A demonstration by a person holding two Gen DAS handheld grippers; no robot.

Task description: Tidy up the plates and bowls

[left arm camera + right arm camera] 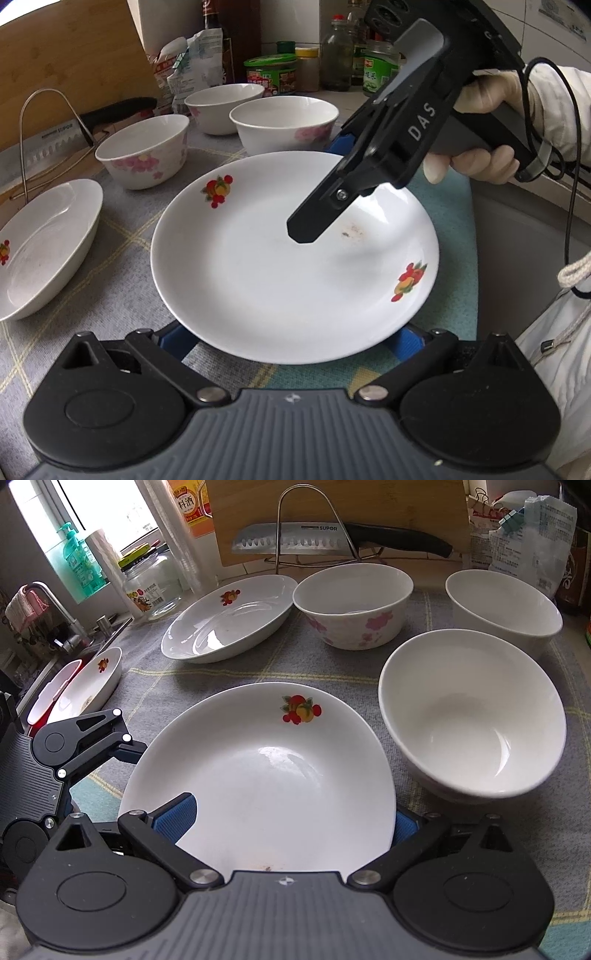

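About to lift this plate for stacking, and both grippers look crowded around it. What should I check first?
1. Right gripper astride the plate rim: ok, one jaw is above it and one beyond the rim.
2. Right jaws closed on plate: not ok, they are spread wide.
3. Left gripper clear of plate: not ok, its pads flank the near rim.
4. Plate empty: ok, there is only a small smudge.
5. Second plate free as stack target: ok, nothing is in it.
6. Room beside nearest bowl: cannot tell.
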